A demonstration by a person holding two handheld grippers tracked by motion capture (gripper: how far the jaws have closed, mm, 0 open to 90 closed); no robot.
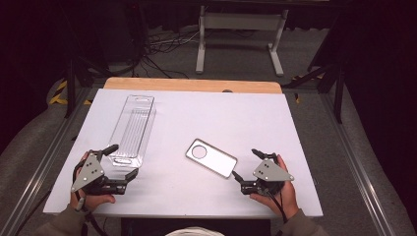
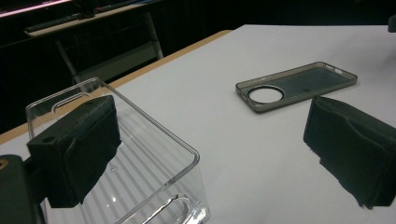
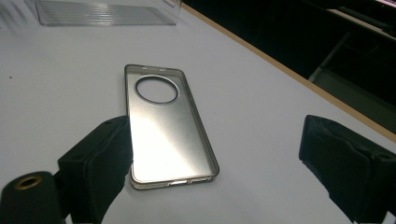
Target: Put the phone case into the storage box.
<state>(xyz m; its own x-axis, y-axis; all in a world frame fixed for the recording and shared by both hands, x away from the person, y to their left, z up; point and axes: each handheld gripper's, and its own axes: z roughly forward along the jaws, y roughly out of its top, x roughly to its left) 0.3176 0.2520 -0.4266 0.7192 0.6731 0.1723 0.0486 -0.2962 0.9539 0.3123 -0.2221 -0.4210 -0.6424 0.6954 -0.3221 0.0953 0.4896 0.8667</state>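
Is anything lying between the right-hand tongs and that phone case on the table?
Nothing visible does. The right tongs stand open right beside the near end of the phone case, with bare white table around it. The clear plastic tray lies well off toward the left tongs.

A lab-like test bay: white-topped table (image 1: 196, 113), black curtains, floor cables (image 1: 162, 46), metal frame rails (image 1: 44, 167).
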